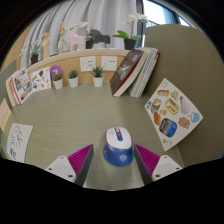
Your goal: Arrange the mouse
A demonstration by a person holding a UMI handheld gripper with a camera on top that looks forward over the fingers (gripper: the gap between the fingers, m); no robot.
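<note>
While the desk (70, 115) spreads wide beyond, the mouse (118, 147) sits between the jaws (118, 160), which stand open with a gap at each side. Closing off-centre could, I judge, skid it sideways. Its near end is hidden below the pads (78, 158).

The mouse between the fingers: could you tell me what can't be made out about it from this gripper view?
- Gripper view: the mouse stands between the fingers of the gripper; its near end is cut off by the view's lower border.
- Whether the pads touch its sides: too small to tell.
- Its wheel and buttons: blurred.
</note>
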